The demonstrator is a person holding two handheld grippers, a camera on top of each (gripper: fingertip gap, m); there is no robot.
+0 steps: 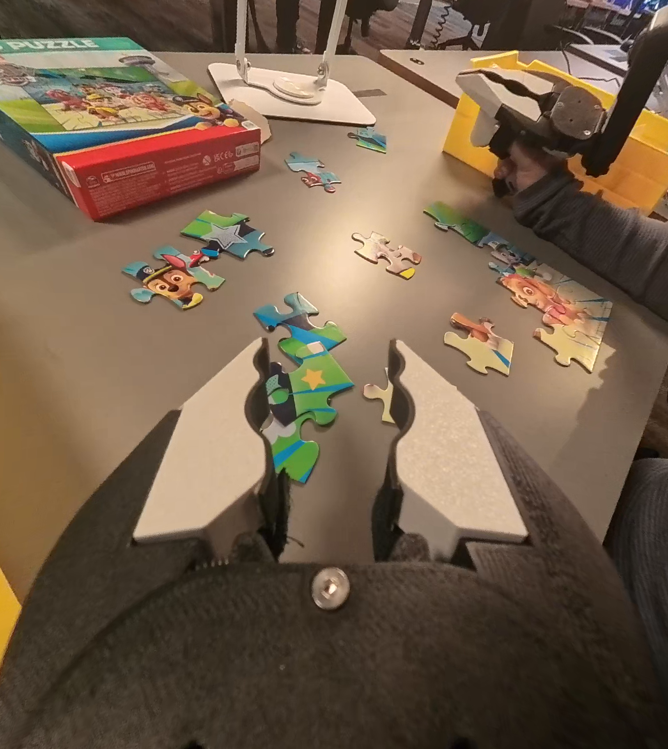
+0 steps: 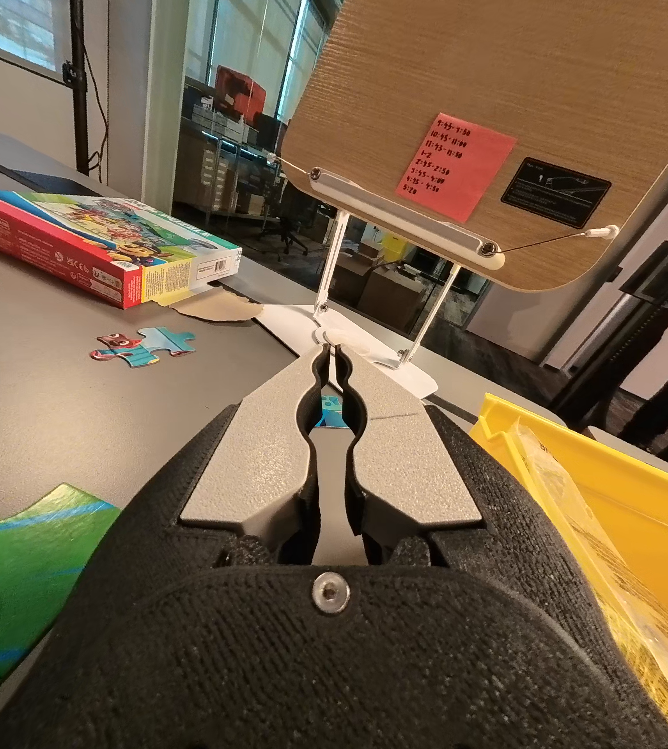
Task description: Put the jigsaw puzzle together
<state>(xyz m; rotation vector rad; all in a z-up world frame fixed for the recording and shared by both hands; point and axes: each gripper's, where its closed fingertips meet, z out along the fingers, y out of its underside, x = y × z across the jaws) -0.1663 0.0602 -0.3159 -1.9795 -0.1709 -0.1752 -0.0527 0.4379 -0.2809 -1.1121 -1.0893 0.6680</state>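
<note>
My left gripper (image 1: 328,344) is open and low over the grey table (image 1: 81,364). A green puzzle piece with a yellow star (image 1: 312,389) lies flat between its fingers, close to the left finger (image 1: 218,405); the right pad stands clear of it. A blue-green piece (image 1: 304,324) lies just beyond the tips. A pale piece (image 1: 376,395) is half hidden by the right finger. My right gripper (image 2: 331,347) is shut and raised off the table; it also shows in the left wrist view (image 1: 474,81), by the yellow bin (image 1: 567,133). A blue piece (image 2: 330,411) lies on the table below it.
The puzzle box (image 1: 113,117) lies at the far left. A stand's white base (image 1: 295,97) sits at the back, its wooden board (image 2: 486,121) above. A partly joined cluster (image 1: 559,308) lies right, under a grey sleeve (image 1: 607,259). Loose pieces (image 1: 170,279) are scattered about.
</note>
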